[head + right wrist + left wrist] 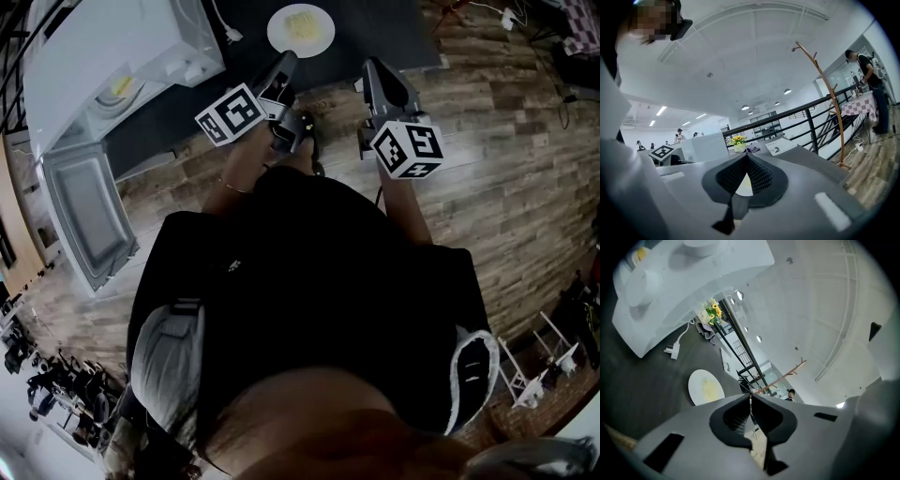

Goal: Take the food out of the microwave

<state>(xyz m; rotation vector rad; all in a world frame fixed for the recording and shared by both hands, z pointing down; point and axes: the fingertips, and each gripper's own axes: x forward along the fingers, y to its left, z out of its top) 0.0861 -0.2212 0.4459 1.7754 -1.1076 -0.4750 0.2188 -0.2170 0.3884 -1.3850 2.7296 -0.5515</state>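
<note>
A white plate (300, 30) with pale yellow food lies on the dark tabletop (375, 23), to the right of the white microwave (112, 42). The microwave's door (84, 211) hangs wide open toward me. My left gripper (287, 58) hovers just short of the plate, jaws shut with nothing between them. In the left gripper view the plate (705, 387) lies left of and beyond the shut left gripper (751, 397), with the microwave (689, 282) above it. My right gripper (371, 66) is held beside the plate's right, also shut and empty. A sliver of the plate (744, 185) shows behind the right gripper (746, 157).
A white plug and cord (671, 351) lie on the tabletop between microwave and plate. Yellow flowers (737, 140) stand at the table's far side before a black railing (806, 117). Wood-plank floor (506, 169) spreads right of me. A person (869, 89) stands far right.
</note>
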